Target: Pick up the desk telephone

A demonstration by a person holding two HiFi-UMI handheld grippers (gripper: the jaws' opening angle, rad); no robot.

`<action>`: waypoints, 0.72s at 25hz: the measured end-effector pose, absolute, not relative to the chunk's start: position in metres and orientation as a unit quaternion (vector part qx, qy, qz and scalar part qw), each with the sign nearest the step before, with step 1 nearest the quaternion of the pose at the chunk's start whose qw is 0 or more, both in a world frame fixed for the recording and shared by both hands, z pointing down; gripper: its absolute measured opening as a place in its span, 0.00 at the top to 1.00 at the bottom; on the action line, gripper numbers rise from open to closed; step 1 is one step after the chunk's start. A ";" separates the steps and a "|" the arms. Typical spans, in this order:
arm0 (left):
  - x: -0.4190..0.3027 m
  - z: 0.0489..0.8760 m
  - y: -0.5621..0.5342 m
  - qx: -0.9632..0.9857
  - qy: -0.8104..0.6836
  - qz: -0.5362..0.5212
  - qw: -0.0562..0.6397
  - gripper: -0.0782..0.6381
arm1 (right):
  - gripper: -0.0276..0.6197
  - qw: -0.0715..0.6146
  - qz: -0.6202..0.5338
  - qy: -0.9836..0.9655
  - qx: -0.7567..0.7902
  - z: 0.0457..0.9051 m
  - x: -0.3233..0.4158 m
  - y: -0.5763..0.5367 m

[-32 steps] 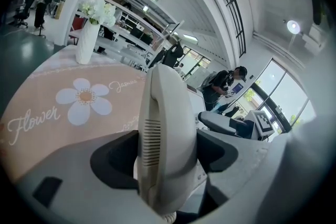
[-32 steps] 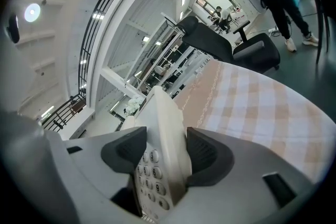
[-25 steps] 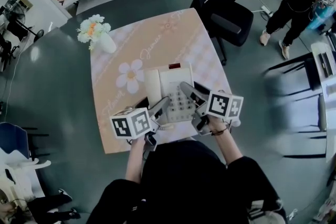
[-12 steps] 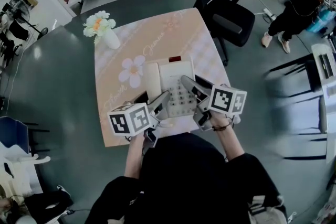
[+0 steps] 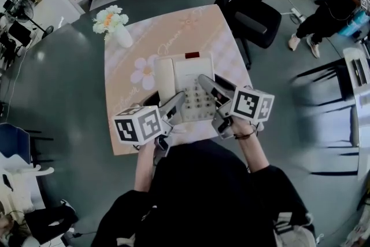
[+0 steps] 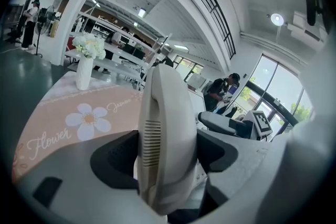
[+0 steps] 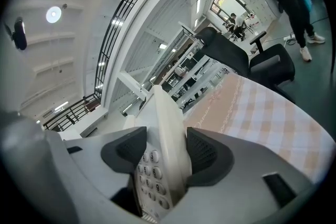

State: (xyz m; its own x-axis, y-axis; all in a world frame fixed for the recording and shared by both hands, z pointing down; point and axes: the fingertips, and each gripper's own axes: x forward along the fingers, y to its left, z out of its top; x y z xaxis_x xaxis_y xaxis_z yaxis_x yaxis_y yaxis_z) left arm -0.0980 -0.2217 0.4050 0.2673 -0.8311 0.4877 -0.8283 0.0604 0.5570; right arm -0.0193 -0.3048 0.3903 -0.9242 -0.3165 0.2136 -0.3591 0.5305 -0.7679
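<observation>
telephone [image 5: 188, 75] long axis away from person, keypad [image 5: 199, 102] near; left tongs [image 5: 175, 108], right tongs [image 5: 209, 89] both clamped on its edges

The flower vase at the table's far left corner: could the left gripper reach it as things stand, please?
Probably not just now: the left gripper is shut on the desk telephone, so it is occupied. Otherwise the tablecloth between it and the flower vase looks free.

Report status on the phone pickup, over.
Left claw shut on telephone, handset side. Right claw shut on keypad side. Flower vase stands clear at far corner.
</observation>
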 end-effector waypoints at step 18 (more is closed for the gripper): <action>-0.101 0.400 -0.220 0.687 -0.609 -0.001 0.397 0.43 | 0.61 0.009 0.445 -0.877 0.178 0.383 -0.025 -0.302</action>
State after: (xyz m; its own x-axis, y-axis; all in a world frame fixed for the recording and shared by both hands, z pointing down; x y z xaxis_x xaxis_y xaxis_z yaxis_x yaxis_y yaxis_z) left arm -0.1006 -0.2200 0.3996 0.2577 -0.8374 0.4821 -0.8358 0.0572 0.5461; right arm -0.0245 -0.3019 0.3832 -0.9364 -0.3045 0.1747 -0.3207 0.5397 -0.7784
